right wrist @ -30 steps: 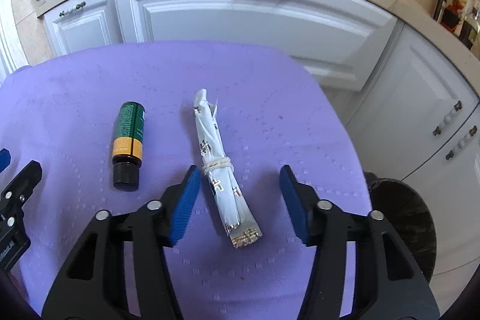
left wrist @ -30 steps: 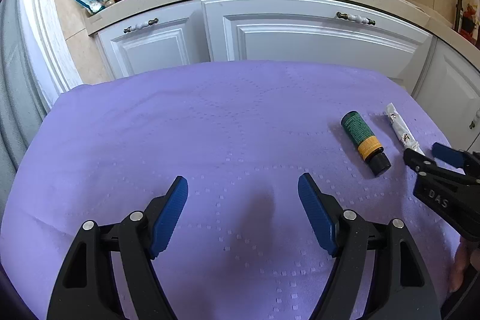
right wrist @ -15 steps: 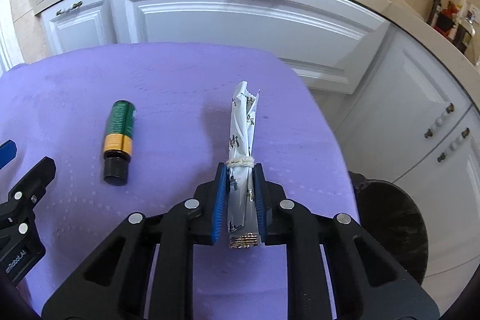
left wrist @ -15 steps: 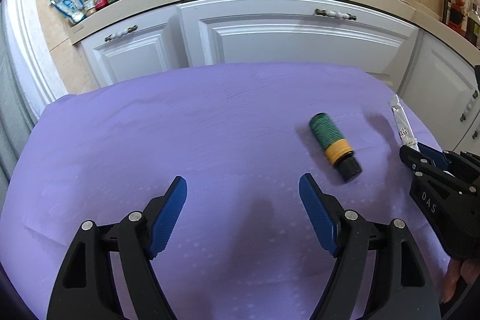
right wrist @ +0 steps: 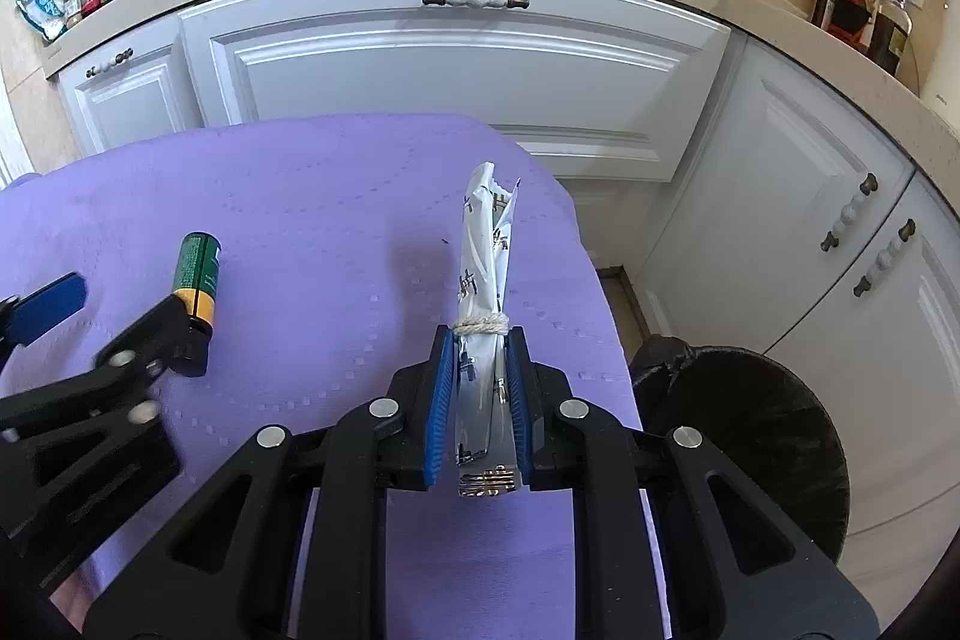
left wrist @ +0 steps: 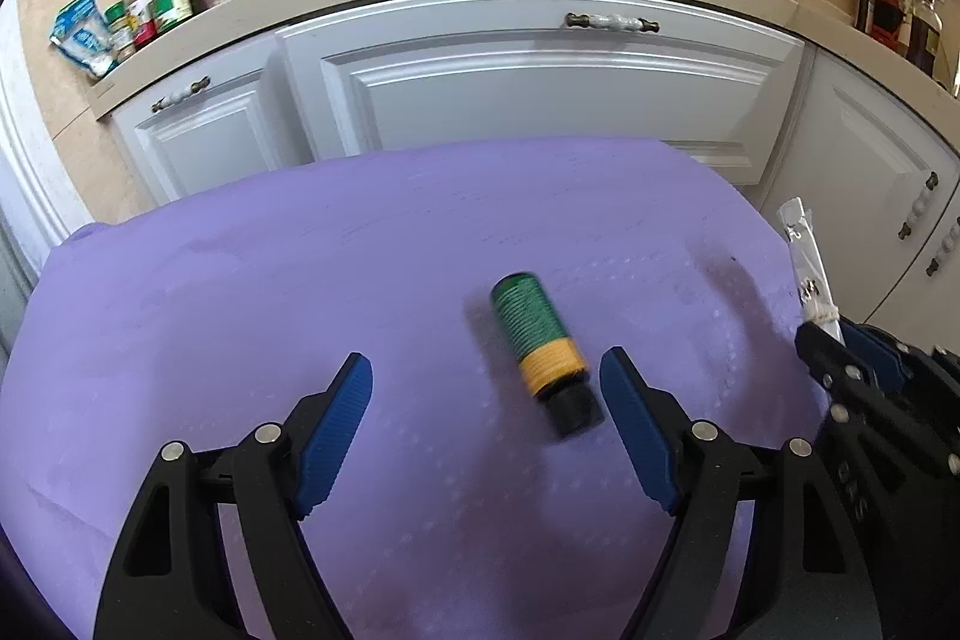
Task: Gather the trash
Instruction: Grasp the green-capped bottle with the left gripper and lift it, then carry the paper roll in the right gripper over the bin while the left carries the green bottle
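Wrapper (right wrist: 483, 280), at frame centre, is clamped in right gripper (right wrist: 478, 388); it may slip before the bin (right wrist: 780, 436). Left gripper (left wrist: 483, 430) stands apart around the bottle (left wrist: 543, 346), which could roll.

Both fisheye views are bright and evenly lit by diffuse light. Straight cabinet (right wrist: 456, 70) edges bow strongly, and dark vignetting fills the corners. Soft shadows fall on the purple cloth (left wrist: 300, 292). In the left wrist view the green bottle (left wrist: 543, 349) is smeared by motion blur; the background stays fairly sharp.
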A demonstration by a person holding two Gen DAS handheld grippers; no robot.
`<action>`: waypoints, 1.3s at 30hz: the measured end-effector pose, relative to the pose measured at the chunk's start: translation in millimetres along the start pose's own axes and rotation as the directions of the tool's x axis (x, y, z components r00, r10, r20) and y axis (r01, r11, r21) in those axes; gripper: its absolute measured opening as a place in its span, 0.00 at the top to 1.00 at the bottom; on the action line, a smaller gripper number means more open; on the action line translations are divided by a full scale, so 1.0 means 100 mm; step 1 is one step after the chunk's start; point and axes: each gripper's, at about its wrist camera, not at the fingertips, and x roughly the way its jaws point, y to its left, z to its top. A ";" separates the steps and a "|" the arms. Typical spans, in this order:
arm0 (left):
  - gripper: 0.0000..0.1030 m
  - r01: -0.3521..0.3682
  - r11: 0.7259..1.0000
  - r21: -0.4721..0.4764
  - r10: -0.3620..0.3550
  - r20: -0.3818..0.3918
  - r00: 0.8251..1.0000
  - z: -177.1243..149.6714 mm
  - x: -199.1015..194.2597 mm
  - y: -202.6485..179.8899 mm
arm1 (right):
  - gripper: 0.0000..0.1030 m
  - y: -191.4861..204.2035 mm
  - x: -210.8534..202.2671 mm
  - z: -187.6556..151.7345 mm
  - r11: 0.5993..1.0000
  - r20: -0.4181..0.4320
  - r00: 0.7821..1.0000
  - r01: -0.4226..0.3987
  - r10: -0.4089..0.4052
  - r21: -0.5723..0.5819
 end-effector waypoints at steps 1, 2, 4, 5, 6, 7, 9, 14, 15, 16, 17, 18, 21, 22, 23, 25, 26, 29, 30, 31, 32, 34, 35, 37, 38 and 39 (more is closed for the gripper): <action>0.26 -0.005 1.000 0.005 0.005 -0.003 1.000 0.01 0.03 -0.02 | 0.83 0.00 0.00 0.00 1.000 0.000 1.000 -0.002 0.002 0.002; 0.26 -0.010 1.000 0.010 0.010 -0.008 1.000 0.02 0.07 -0.04 | 0.83 0.00 0.00 -0.01 1.000 0.000 1.000 -0.004 0.004 0.003; 0.26 -0.029 0.999 0.023 0.030 -0.032 0.999 0.02 0.19 -0.08 | 0.83 -0.01 0.01 -0.01 1.000 -0.001 1.000 -0.007 0.007 0.006; 0.26 -0.033 0.999 0.028 0.034 -0.044 0.998 0.02 0.22 -0.09 | 0.83 -0.02 0.01 -0.01 1.000 -0.001 1.000 -0.009 0.009 0.008; 0.26 -0.031 0.999 0.032 0.033 -0.062 0.998 0.01 0.26 -0.10 | 0.83 -0.02 0.01 -0.01 1.000 -0.002 1.000 -0.010 0.010 0.009; 0.27 -0.022 0.999 0.031 0.025 -0.080 0.996 0.01 0.30 -0.09 | 0.83 -0.02 0.02 -0.01 1.000 -0.003 1.000 -0.012 0.012 0.010; 0.31 -0.013 1.000 0.024 0.015 -0.079 0.997 0.01 0.30 -0.08 | 0.83 -0.03 0.03 -0.02 1.000 -0.006 1.000 -0.016 0.016 0.011; 0.59 0.028 0.999 0.045 -0.025 -0.071 0.997 -0.01 0.27 -0.11 | 0.83 -0.02 0.03 -0.01 1.000 -0.007 1.000 -0.018 0.018 0.007; 0.66 0.030 0.998 0.051 -0.027 -0.069 0.997 -0.02 0.26 -0.12 | 0.83 -0.02 0.03 -0.01 1.000 -0.007 1.000 -0.018 0.018 0.006; 0.72 0.035 0.998 0.054 -0.031 -0.069 0.997 -0.02 0.26 -0.14 | 0.83 -0.02 0.03 -0.01 1.000 -0.007 1.000 -0.018 0.018 0.006; 0.72 0.036 0.998 0.057 -0.032 -0.068 0.997 -0.02 0.26 -0.15 | 0.83 -0.02 0.02 -0.02 1.000 -0.008 1.000 -0.019 0.019 0.005; 0.72 0.037 0.998 0.057 -0.033 -0.068 0.997 -0.02 0.26 -0.15 | 0.83 -0.02 0.02 -0.02 1.000 -0.008 1.000 -0.018 0.018 0.004; 0.73 0.045 0.998 0.052 -0.041 -0.069 0.997 -0.01 0.26 -0.13 | 0.83 -0.01 0.01 -0.03 1.000 -0.007 1.000 -0.017 0.017 0.004; 0.73 0.047 0.998 0.051 -0.043 -0.069 0.997 -0.02 0.25 -0.13 | 0.83 -0.01 0.01 -0.03 1.000 -0.007 1.000 -0.016 0.016 0.004; 0.73 0.048 0.997 0.052 -0.044 -0.069 0.997 -0.03 0.25 -0.12 | 0.83 -0.01 0.01 -0.03 1.000 -0.007 1.000 -0.015 0.015 0.004; 0.73 0.049 0.997 0.054 -0.045 -0.069 0.997 -0.04 0.23 -0.12 | 0.83 0.00 -0.01 -0.05 1.000 -0.006 1.000 -0.013 0.013 0.004; 0.73 0.050 0.997 0.055 -0.046 -0.069 0.997 -0.05 0.22 -0.11 | 0.83 0.01 -0.03 -0.05 1.000 -0.005 1.000 -0.012 0.012 0.004; 0.74 0.059 0.997 0.053 -0.055 -0.070 0.996 -0.08 0.18 -0.10 | 0.83 0.02 -0.08 -0.09 1.000 0.001 1.000 -0.010 0.010 0.005; 0.74 0.061 0.997 0.052 -0.057 -0.070 0.996 -0.09 0.16 -0.09 | 0.83 0.02 -0.10 -0.10 1.000 0.002 1.000 -0.010 0.010 0.005; 0.74 0.065 0.997 0.051 -0.062 -0.071 0.996 -0.11 0.13 -0.09 | 0.83 0.02 -0.13 -0.11 1.000 0.004 1.000 -0.010 0.010 0.007; 0.74 0.070 0.996 0.050 -0.066 -0.070 0.995 -0.13 0.11 -0.09 | 0.83 0.02 -0.16 -0.13 1.000 0.006 1.000 -0.011 0.011 0.009; 0.74 0.076 0.996 0.051 -0.072 -0.068 0.995 -0.18 0.05 -0.09 | 0.83 0.02 -0.22 -0.17 1.000 0.011 1.000 -0.011 0.011 0.014; 0.74 0.078 0.996 0.051 -0.074 -0.066 0.995 -0.20 0.02 -0.08 | 0.83 0.01 -0.24 -0.19 1.000 0.013 1.000 -0.011 0.011 0.016; 0.74 0.084 0.995 0.050 -0.081 -0.062 0.995 -0.25 -0.05 -0.08 | 0.83 0.01 -0.32 -0.24 1.000 0.018 1.000 -0.010 0.010 0.021; 0.74 0.088 0.995 0.050 -0.085 -0.060 0.995 -0.27 -0.08 -0.07 | 0.83 0.00 -0.36 -0.28 1.000 0.020 1.000 -0.009 0.008 0.025; 0.74 0.092 0.995 0.049 -0.089 -0.057 0.994 -0.30 -0.11 -0.07 | 0.83 0.00 -0.39 -0.30 1.000 0.021 1.000 -0.008 0.007 0.029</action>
